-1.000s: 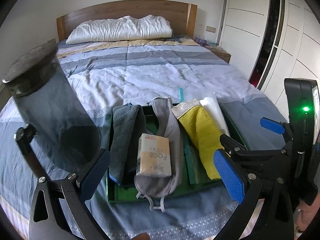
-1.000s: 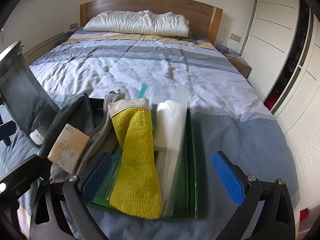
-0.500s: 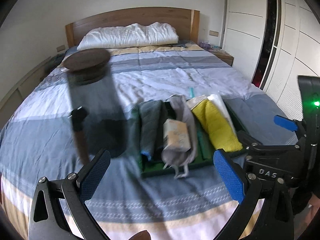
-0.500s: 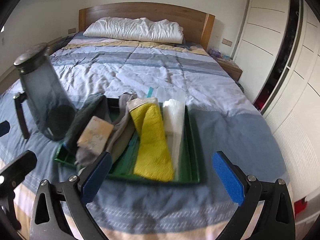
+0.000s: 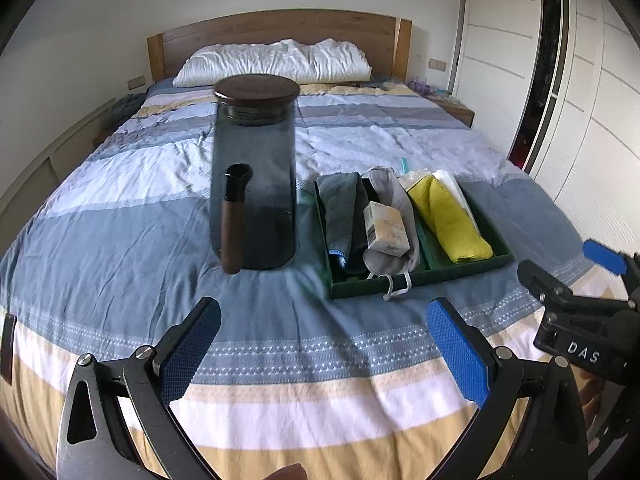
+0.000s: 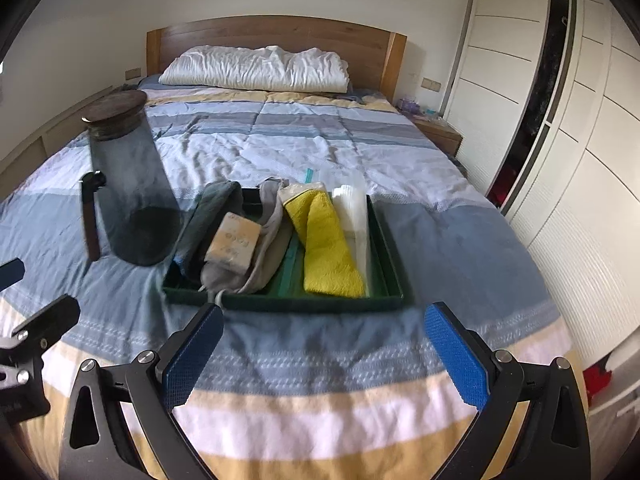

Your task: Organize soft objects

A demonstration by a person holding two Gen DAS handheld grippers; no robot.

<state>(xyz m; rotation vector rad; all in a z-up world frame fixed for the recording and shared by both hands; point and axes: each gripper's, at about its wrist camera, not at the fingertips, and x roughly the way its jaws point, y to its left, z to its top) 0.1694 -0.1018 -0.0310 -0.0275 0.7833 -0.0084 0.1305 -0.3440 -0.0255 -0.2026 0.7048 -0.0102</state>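
A dark green tray (image 5: 416,280) (image 6: 288,303) lies on the bed. In it lie a dark grey cloth (image 5: 342,210) (image 6: 212,210), a light grey cloth (image 5: 394,196) (image 6: 272,216) with a tissue packet (image 5: 385,229) (image 6: 232,242) on top, a yellow towel (image 5: 450,218) (image 6: 326,246) and a white item in clear plastic (image 5: 454,188) (image 6: 354,212). My left gripper (image 5: 324,350) hangs open above the bed's foot, well short of the tray. My right gripper (image 6: 324,356) is open too, in front of the tray. Neither holds anything.
A tall smoky glass pitcher (image 5: 254,176) (image 6: 128,184) with a dark lid and wooden handle stands on the bed left of the tray. A white pillow (image 6: 256,70) lies at the wooden headboard. White wardrobe doors (image 6: 560,120) line the right side.
Both grippers have pulled back from the tray toward the foot of the bed. The tray and pitcher look smaller and farther away. Both stay open and empty.
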